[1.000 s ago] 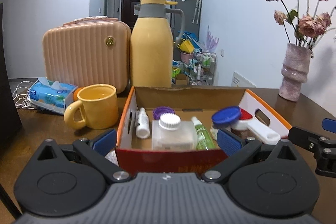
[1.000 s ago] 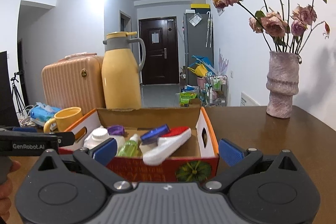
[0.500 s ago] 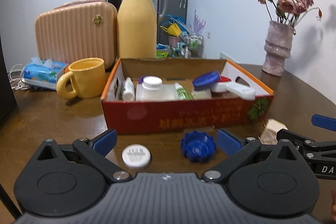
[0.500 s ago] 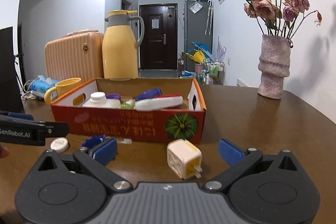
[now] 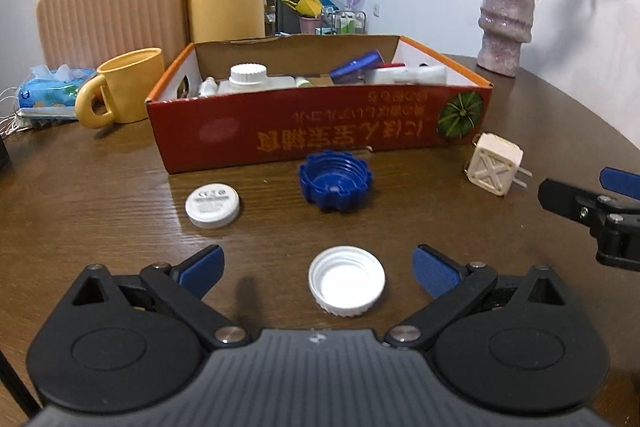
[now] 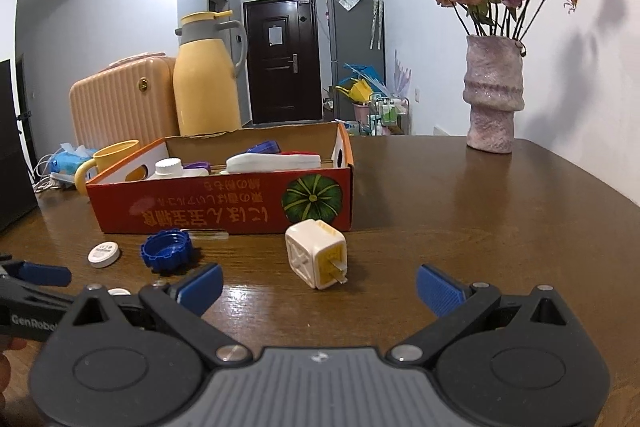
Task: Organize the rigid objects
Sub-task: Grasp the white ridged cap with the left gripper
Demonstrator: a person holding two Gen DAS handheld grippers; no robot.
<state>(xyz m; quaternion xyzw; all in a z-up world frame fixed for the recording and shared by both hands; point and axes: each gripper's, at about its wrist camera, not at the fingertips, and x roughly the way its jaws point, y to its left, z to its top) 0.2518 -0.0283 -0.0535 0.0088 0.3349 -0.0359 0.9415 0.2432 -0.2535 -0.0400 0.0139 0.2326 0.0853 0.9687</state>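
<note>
Left tool: my jaws spread wide, nothing between the blue pads gripped, held low and level, pointing forward. Right tool: jaws also spread wide, nothing gripped, low and level, same heading. My two tools sit side by side, apart, not touching. From the left wrist view the right tool's tip shows at the right edge; from the right wrist view the left tool's arm shows at the left edge. Fingertip of my hand at lower left edge, mostly cut off.
</note>
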